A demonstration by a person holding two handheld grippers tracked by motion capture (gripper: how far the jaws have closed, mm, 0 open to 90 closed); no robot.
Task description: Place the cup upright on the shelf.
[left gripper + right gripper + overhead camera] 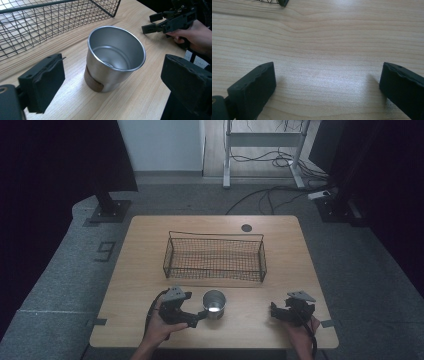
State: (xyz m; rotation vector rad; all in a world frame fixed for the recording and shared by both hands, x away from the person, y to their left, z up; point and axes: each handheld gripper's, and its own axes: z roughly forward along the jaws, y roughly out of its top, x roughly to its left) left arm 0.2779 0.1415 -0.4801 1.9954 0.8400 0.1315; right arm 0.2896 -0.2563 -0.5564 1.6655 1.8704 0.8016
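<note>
Just one readable mark: a dark figure shaped like a "9" on the grey floor (pixel 60 270) left of the table (pixel 145 285), seen from the high view. No lettering, label or brand legible anywhere else.

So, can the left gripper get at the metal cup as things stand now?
Probably yes: the left gripper stands open beside the metal cup, the cup sits upright ahead of its jaws, and nothing lies between them.

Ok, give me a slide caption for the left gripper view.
Left claw open around an upright, empty steel cup on the wooden table, wire basket behind.
</note>
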